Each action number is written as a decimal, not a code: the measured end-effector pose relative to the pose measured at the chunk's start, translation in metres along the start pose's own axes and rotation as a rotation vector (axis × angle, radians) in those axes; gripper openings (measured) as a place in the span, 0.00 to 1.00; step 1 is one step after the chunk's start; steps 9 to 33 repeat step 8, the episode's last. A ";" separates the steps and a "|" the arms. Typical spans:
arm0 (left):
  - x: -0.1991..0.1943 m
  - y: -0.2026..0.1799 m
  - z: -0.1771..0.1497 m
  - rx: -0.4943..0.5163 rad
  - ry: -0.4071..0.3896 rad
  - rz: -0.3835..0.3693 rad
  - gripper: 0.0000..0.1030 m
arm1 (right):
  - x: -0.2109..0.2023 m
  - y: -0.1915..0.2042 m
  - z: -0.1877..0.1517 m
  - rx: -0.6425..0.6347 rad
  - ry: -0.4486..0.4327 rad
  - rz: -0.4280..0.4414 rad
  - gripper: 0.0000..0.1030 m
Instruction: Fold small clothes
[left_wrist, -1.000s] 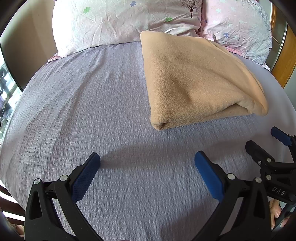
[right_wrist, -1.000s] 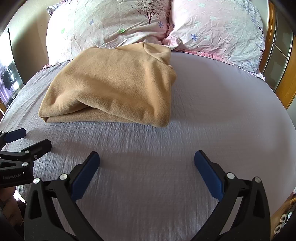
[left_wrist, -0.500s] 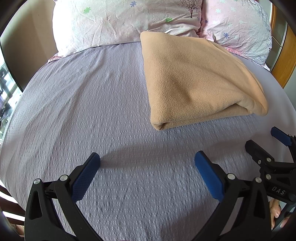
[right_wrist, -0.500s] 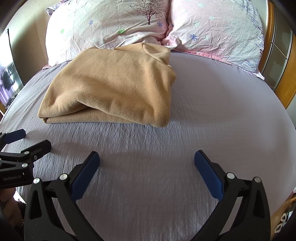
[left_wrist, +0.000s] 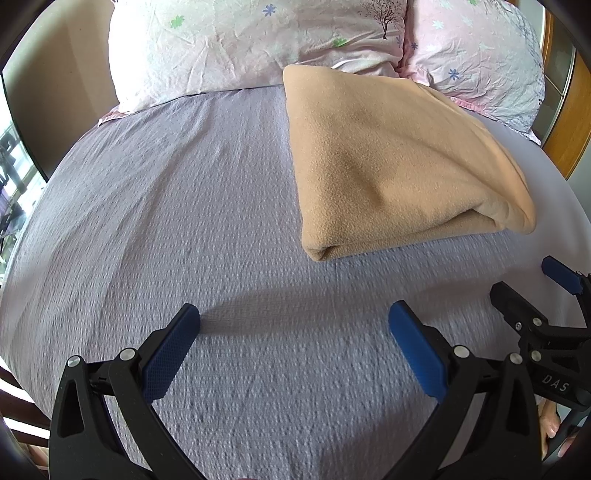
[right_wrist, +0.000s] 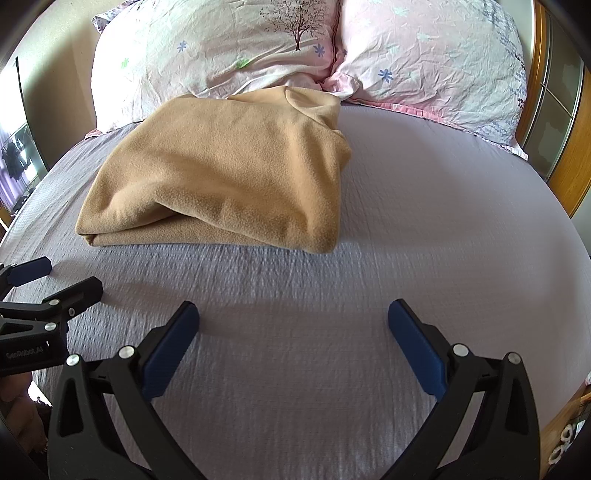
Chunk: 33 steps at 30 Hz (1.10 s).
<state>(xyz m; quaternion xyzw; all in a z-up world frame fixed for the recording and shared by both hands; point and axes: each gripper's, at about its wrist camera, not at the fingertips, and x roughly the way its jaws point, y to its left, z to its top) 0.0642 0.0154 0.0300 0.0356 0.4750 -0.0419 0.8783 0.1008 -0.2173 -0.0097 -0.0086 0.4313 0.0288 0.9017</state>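
Your left gripper (left_wrist: 294, 326) and right gripper (right_wrist: 293, 325) were spread wide and empty.
The folded tan fleece (right_wrist: 225, 177) lay on the bed (right_wrist: 424, 221) ahead of both; its far edge touched the pillows (right_wrist: 221, 48).

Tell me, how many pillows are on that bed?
2: one pillow at the head, behind the tan garment; the other pillow right of it. None seems hidden.

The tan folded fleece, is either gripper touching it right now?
Apart. In the right wrist view, bare sheet lies between the tan fleece and both the right gripper and the left gripper.
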 end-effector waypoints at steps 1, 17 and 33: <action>0.000 0.000 0.000 0.000 0.000 0.000 0.99 | 0.000 0.000 0.000 0.000 0.000 0.000 0.98; 0.000 0.000 -0.001 0.001 0.002 0.000 0.99 | 0.000 0.001 0.000 0.001 -0.001 -0.001 0.98; 0.000 0.000 -0.001 0.001 0.002 0.000 0.99 | 0.000 0.001 0.000 0.001 -0.001 -0.001 0.98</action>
